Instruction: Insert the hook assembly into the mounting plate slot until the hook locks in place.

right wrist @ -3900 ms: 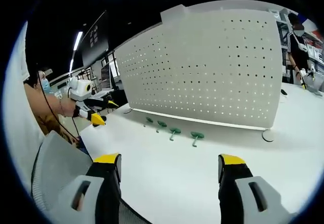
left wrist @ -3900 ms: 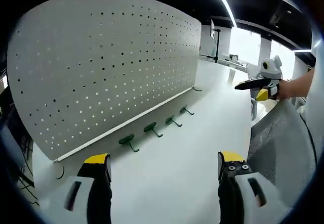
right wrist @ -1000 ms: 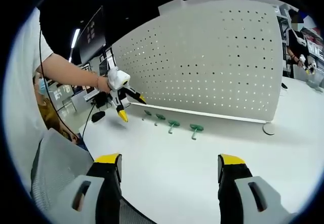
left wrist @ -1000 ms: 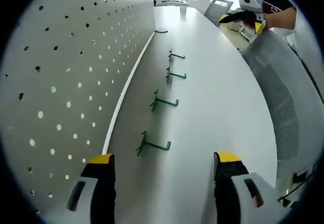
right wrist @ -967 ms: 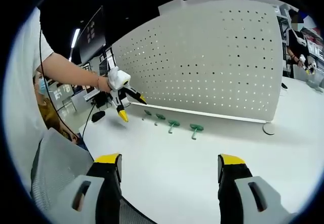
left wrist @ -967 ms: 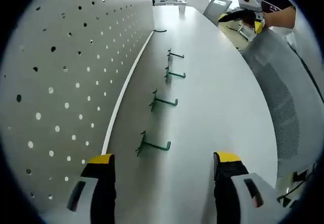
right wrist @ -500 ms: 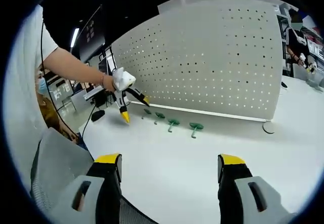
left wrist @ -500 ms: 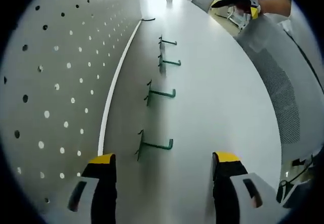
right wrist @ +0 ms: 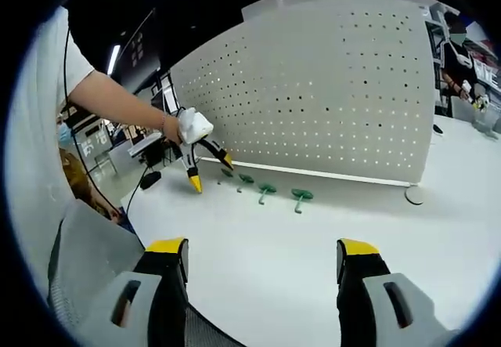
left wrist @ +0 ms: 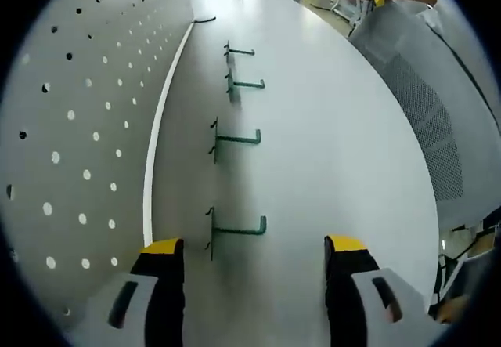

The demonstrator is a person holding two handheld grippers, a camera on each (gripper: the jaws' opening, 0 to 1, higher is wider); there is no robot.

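The left gripper view sits low and close to the white tabletop (left wrist: 329,128), looking along the row of green metal hooks (left wrist: 235,228) beside the white perforated pegboard (left wrist: 70,128). The right gripper view stands farther back, facing the pegboard (right wrist: 329,96) front-on across the table (right wrist: 313,253). Both views share the hooks (right wrist: 297,197) and pegboard.

Your left hand-held gripper (left wrist: 246,253) has open white surface (left wrist: 337,151) to its right. On its left the upright white perforated panel (left wrist: 70,120) walls you in, and four green metal hooks (left wrist: 235,228) stand in a row beside it, the nearest between your spread jaws.
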